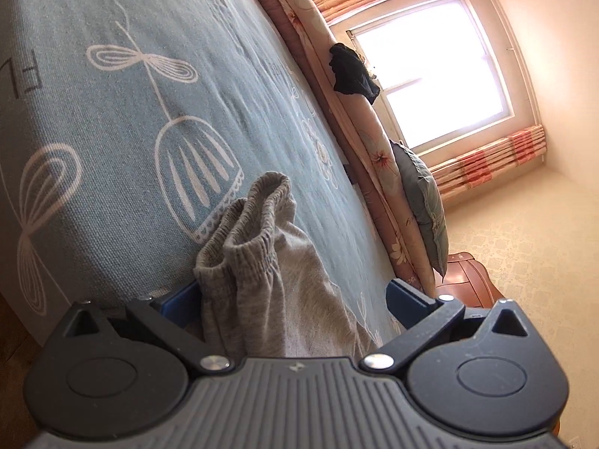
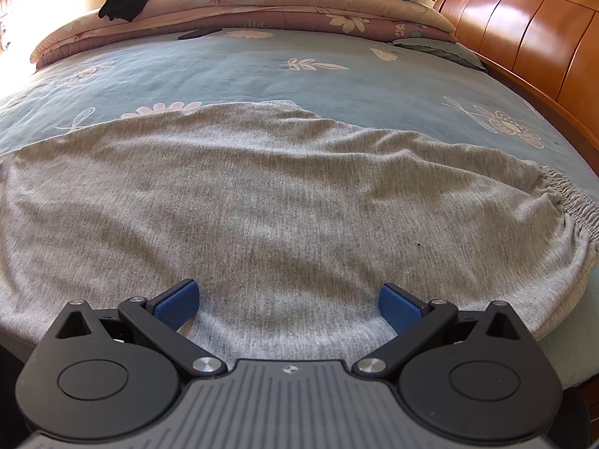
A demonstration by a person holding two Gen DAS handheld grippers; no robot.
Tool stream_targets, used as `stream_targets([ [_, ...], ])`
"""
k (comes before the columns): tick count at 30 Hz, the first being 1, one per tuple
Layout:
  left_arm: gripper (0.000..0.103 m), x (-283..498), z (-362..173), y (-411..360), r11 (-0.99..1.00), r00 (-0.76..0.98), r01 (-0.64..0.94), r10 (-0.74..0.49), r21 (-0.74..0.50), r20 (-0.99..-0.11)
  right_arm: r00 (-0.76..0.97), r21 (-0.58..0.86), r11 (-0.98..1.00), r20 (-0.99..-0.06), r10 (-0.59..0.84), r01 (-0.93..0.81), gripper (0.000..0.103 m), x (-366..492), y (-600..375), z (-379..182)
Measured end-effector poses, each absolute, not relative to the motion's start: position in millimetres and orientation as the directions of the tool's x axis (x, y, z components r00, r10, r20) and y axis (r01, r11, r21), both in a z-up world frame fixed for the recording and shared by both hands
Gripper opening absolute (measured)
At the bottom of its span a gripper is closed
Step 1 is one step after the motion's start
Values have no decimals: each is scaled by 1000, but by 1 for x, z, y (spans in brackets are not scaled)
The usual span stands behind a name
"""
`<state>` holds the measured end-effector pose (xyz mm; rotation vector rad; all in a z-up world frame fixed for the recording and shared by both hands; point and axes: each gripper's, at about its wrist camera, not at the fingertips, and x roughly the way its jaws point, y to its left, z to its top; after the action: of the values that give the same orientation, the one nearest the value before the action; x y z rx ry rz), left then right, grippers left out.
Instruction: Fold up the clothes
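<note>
Left gripper (image 1: 294, 305): jaws wide apart, holding nothing.
Grey shorts (image 1: 262, 273): bunched elastic waistband between the left fingers, touching the left pad.
Bedsheet (image 1: 112, 149): letters "FL" readable at far left.
Right gripper (image 2: 288, 308): jaws spread, empty; shorts lie flat between and ahead, waistband at right.
</note>
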<state>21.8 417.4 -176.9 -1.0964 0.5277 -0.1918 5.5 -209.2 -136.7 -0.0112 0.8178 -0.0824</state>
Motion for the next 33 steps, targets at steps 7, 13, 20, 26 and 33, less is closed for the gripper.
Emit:
stream_targets([
  [7, 96, 28, -168, 414, 509, 844, -155, -377, -846, -381, 684, -44, 996, -725, -86, 78, 103, 7, -207, -137],
  [13, 70, 27, -158, 405, 609, 820, -214, -314, -764, -479, 688, -45, 996, -721, -84, 74, 103, 10, -202, -139],
  [20, 44, 25, -159, 408, 600, 807, -275, -281, -751, -519, 696, -43, 997, -714, -76, 65, 103, 10, -203, -140],
  [26, 23, 21, -161, 411, 596, 793, -324, -253, -735, -555, 703, -41, 997, -708, -71, 59, 103, 7, -205, -140],
  [33, 18, 30, -136, 395, 666, 727, -407, -178, -625, -663, 705, -39, 998, -706, -65, 53, 103, 5, -209, -140],
])
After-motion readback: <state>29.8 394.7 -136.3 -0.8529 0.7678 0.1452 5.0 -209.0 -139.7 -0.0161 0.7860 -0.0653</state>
